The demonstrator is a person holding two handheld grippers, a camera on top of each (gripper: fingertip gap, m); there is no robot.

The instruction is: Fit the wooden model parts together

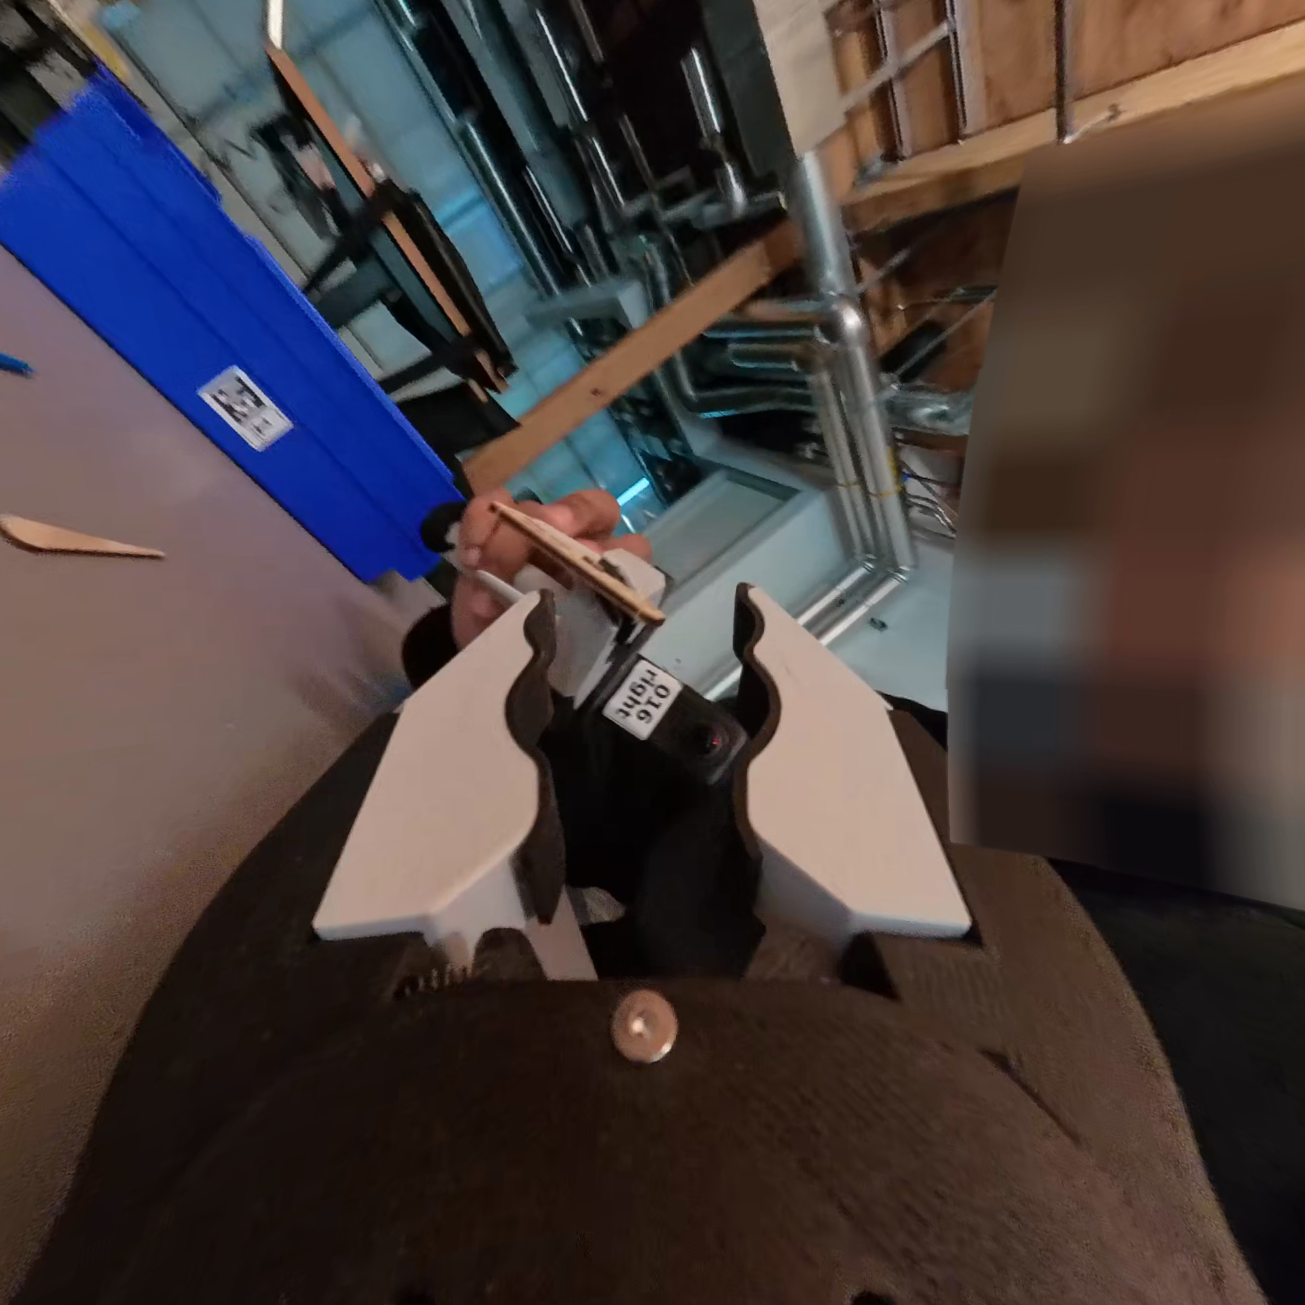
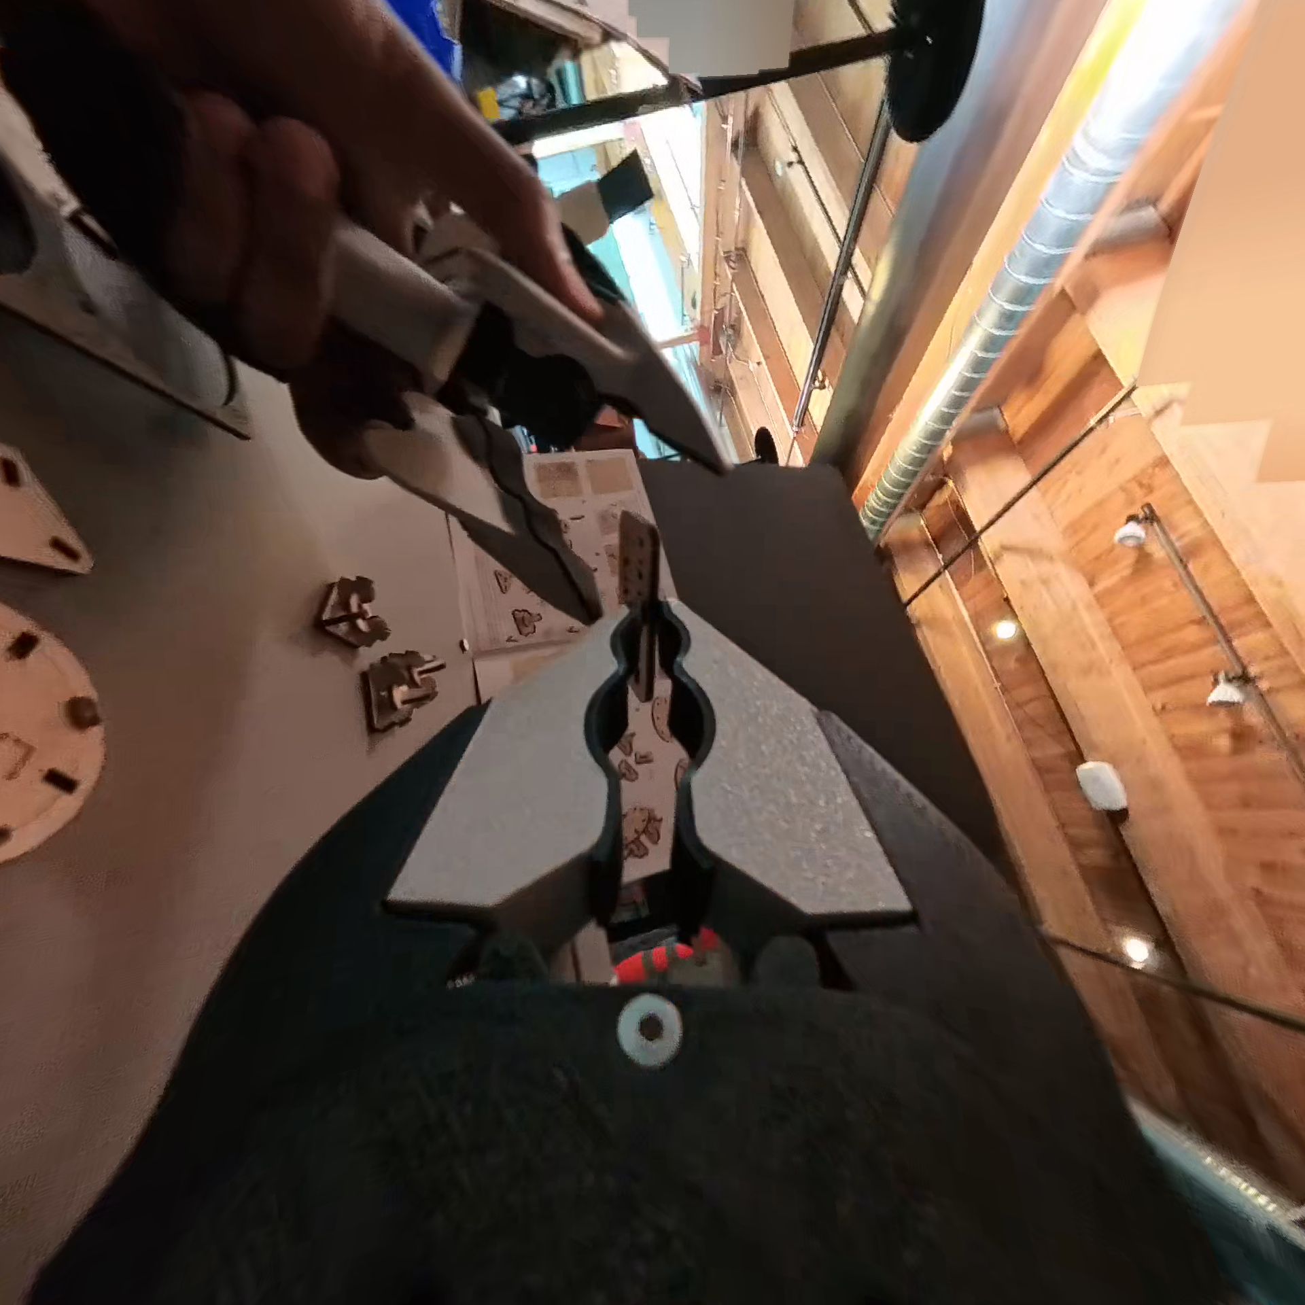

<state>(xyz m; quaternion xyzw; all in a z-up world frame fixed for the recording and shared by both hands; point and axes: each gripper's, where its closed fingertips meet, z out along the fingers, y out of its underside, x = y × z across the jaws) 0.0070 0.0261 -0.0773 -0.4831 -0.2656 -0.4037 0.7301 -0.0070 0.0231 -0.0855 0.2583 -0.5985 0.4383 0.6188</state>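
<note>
1. Left gripper [image 1: 639, 607]: white two-finger tool with black wavy pads, held off the table. Jaws stand wide apart with nothing between the pads. Seen from the right wrist view [image 2: 657, 537], its lower fingertip lies just beside the wooden strip, without visible contact.

2. Right gripper [image 2: 648, 621]: same build, jaws closed on a thin flat wooden strip with small dark holes [image 2: 638, 565]. The pads press both faces of the strip near its lower end; the rest juts past the fingertips. In the left wrist view the same gripper [image 1: 621, 600] appears beyond the open jaws, the strip [image 1: 565, 554] edge-on and slanted, with a person's hand [image 1: 537, 537] behind it.

3. Grey table surface [image 2: 212, 537]: bears the loose parts listed below.

4. Two small interlocked laser-cut wooden assemblies [image 2: 381, 657]: lying on the table, one just beside the other, apart from both grippers.

5. Round wooden disc with slots [image 2: 42, 734]: at the table's edge of view, partly cut off.

6. Triangular wooden plate with slots [image 2: 35, 522]: near the disc, separate from it.

7. Printed paper sheet with pictures of parts [image 2: 565, 537]: flat on the table, behind the two grippers' tips.

8. Blue plastic bin with a white label [image 1: 183, 296]: standing on the table, well apart from the grippers.

9. Pointed flat wooden sliver [image 1: 70, 540]: on the table, near the bin.
</note>
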